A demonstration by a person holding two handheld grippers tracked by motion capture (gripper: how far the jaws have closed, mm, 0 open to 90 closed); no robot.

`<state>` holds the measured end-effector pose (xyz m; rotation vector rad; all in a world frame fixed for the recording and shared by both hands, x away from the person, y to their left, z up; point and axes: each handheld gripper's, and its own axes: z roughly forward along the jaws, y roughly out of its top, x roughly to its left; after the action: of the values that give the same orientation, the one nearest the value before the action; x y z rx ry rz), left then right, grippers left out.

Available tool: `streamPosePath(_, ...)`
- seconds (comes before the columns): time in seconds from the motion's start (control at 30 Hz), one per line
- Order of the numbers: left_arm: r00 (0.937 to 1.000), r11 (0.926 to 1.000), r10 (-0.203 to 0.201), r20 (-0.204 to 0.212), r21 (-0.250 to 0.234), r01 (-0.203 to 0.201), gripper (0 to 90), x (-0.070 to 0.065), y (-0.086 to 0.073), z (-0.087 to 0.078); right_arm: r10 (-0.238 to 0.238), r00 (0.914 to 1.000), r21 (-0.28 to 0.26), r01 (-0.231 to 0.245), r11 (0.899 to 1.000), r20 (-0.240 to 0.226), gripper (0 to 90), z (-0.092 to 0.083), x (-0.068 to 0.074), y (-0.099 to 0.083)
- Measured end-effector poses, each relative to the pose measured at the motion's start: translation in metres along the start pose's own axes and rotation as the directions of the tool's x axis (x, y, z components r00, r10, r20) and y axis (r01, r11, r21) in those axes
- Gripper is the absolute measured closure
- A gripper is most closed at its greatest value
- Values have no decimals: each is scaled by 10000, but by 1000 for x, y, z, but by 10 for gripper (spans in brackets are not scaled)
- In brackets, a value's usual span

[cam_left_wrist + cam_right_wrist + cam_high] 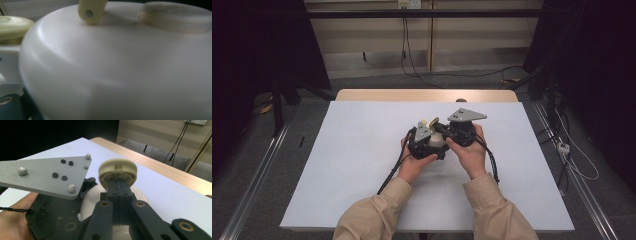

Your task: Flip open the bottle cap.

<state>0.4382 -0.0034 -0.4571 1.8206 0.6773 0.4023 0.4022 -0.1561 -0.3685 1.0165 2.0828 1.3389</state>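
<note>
- The right gripper (119, 185) was clenched on the cream knob (117, 171) atop a white round container (120, 70).
- The container sat just beneath that gripper, pressed against the left gripper (426, 141); whether the left one's jaws gripped it could not be told.
- Both were above the white table (362, 165).

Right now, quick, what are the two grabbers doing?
Left gripper: pressed up against the white container; open or shut cannot be told.
Right gripper: jaws shut together, tips at the cream round knob.

White mat (362, 175) open all round, tongs (439, 131) crowded mid-table
</note>
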Motion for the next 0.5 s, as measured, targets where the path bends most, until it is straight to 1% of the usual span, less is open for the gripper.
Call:
streamPosePath(0.17, 10000, 10000, 3, -1, 2, -3, 48, 0, 0, 0, -43, 10000, 8, 42, 10000, 27, 900, 1, 0, 0)
streamPosePath(0.2, 10000, 10000, 55, -1, 40, -55, 48, 0, 0, 0, -34, 10000, -5, 34, 10000, 33, 900, 1, 0, 0)
streamPosePath(0.3, 10000, 10000, 4, -12, 4, -4, 48, 0, 0, 0, -58, 10000, 6, 58, 10000, 63, 900, 2, -1, 0)
streamPosePath(0.37, 10000, 10000, 55, -2, 40, -55, 48, 0, 0, 0, -27, 10000, 9, 27, 10000, 57, 900, 2, -1, 0)
streamPosePath(0.5, 10000, 10000, 4, -14, 3, -4, 47, 0, 0, 0, 34, 10000, 10, -34, 10000, 18, 900, 3, -1, 0)
